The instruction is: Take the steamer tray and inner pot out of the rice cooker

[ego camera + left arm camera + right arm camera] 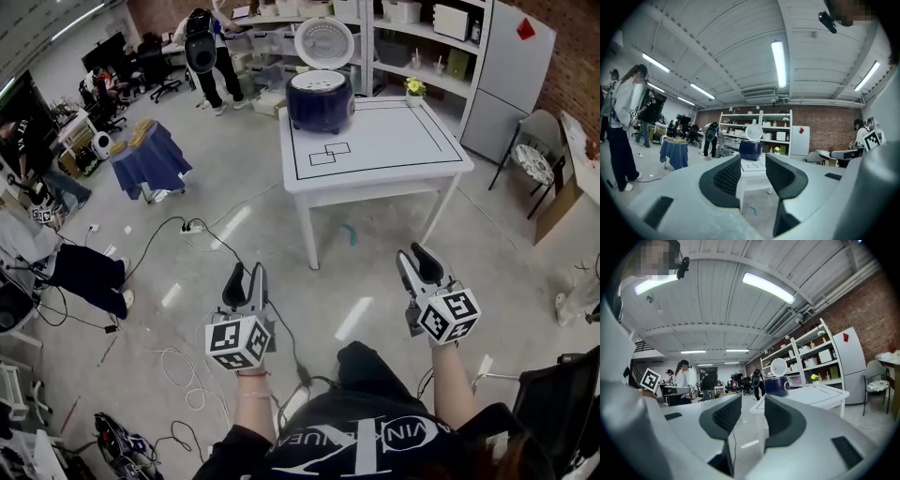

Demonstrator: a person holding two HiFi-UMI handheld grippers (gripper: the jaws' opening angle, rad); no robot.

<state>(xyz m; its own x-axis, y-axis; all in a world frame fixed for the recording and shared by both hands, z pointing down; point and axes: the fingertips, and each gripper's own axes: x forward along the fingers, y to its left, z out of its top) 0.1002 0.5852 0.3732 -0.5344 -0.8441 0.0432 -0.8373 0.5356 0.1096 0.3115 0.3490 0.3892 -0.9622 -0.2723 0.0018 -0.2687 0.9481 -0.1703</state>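
Note:
A dark blue rice cooker [320,98] with its white lid raised stands at the far left corner of a white table [394,150]. What is inside it cannot be seen from here. The cooker also shows small and distant in the left gripper view [750,148] and the right gripper view [776,385]. My left gripper [246,278] and right gripper [415,260] are held level over the floor, well short of the table. Both are open with nothing between their jaws.
Cables and a power strip [192,227] lie on the floor between me and the table. A small table with a blue cloth [148,159] stands to the left. People stand at the back and left. Shelves [412,37] and a white fridge [509,75] line the far wall.

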